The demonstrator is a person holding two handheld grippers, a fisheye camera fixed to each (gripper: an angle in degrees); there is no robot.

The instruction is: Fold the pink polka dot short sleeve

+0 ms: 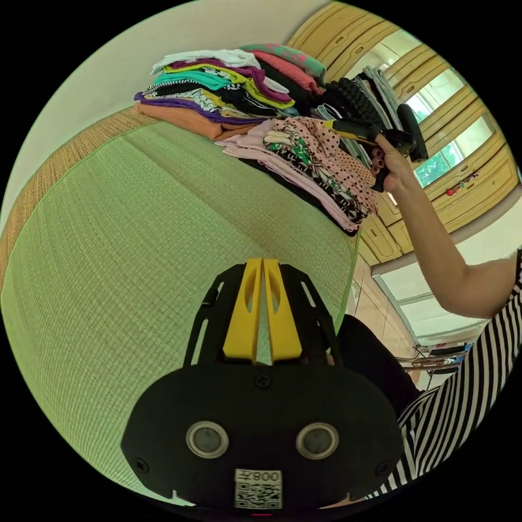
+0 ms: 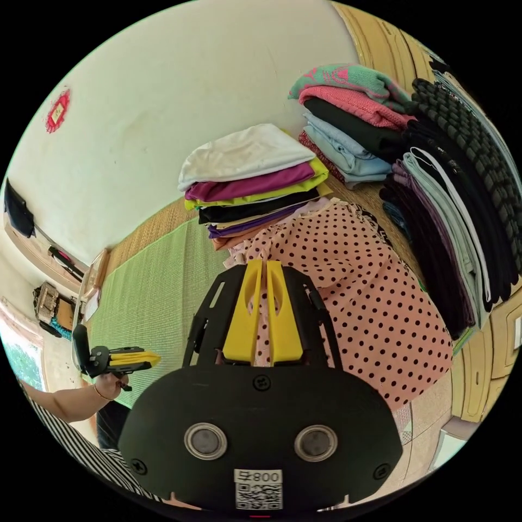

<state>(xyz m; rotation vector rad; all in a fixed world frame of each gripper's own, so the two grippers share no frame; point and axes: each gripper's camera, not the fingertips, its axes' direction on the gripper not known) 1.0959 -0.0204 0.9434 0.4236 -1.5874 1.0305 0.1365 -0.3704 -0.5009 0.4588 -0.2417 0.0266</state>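
Note:
The pink polka dot short sleeve (image 2: 370,293) lies on top of a low pile of patterned clothes at the far edge of the green mat (image 1: 136,244). In the left gripper view the same garment (image 1: 348,163) shows crumpled. My right gripper (image 2: 263,265) is shut, its yellow tips at the garment's near edge; I cannot tell if cloth is pinched. A hand holds that right gripper (image 1: 329,124) over the pile. My left gripper (image 1: 263,262) is shut and holds nothing, low over the bare mat; it also appears far off as the left gripper (image 2: 152,358).
Tall stacks of folded clothes (image 1: 217,87) stand behind the garment, with the white-topped stack (image 2: 250,179) beside it. Dark garments (image 2: 457,206) are piled by the yellow wooden cupboards (image 1: 478,179). A person in a striped top (image 1: 467,375) stands at the mat's edge.

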